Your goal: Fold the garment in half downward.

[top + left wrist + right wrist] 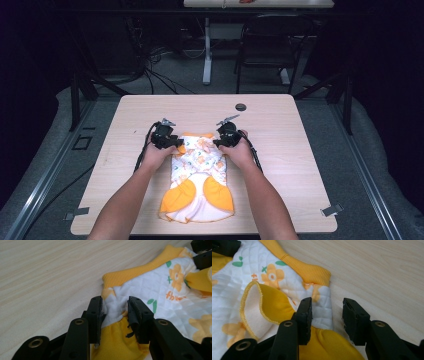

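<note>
A small quilted garment (200,175), white with orange flowers and yellow trim, lies flat on the wooden table (280,150). My left gripper (175,145) sits at its far left corner and my right gripper (220,142) at its far right corner, a hand around each. In the left gripper view the jaws of my left gripper (115,302) stand apart, with a loose bunch of white and yellow cloth (160,285) between them. In the right gripper view my right gripper (328,303) is open; the garment's edge (322,307) lies beside one jaw and bare table fills most of the gap.
A small black round disc (241,107) lies on the table beyond the garment. Behind the table stand a black chair (270,45) and a white desk leg (207,50), with cables on the floor. Grey tabs (332,210) sit at the table's near corners.
</note>
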Available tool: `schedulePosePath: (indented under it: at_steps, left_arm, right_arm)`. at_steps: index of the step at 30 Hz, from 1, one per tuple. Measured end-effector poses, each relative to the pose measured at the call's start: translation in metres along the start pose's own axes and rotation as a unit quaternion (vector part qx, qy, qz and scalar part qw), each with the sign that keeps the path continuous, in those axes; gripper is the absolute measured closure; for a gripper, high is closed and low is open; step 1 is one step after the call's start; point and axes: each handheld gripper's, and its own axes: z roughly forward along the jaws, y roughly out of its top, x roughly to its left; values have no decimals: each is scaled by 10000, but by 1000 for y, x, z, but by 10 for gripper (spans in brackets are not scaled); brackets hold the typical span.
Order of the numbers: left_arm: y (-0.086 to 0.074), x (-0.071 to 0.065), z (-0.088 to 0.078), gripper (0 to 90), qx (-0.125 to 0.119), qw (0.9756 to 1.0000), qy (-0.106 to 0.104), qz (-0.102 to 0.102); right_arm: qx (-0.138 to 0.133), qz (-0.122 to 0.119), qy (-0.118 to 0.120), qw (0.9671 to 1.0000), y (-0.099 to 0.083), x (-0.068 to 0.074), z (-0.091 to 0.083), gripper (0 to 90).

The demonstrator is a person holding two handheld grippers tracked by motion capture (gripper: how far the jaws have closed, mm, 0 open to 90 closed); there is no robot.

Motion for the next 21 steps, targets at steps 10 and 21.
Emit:
schedulePosePath:
  at_steps: [10,21]
  left_arm:
    - [-1,-1,3,788,67,9997,-224,-93]
    - [1,-2,-1,840,71,9997,-213,-114]
  right_arm:
    - [159,-133,168,9996,1,6,-1,814]
    - [150,-370,49,9992,3,13,-5,884]
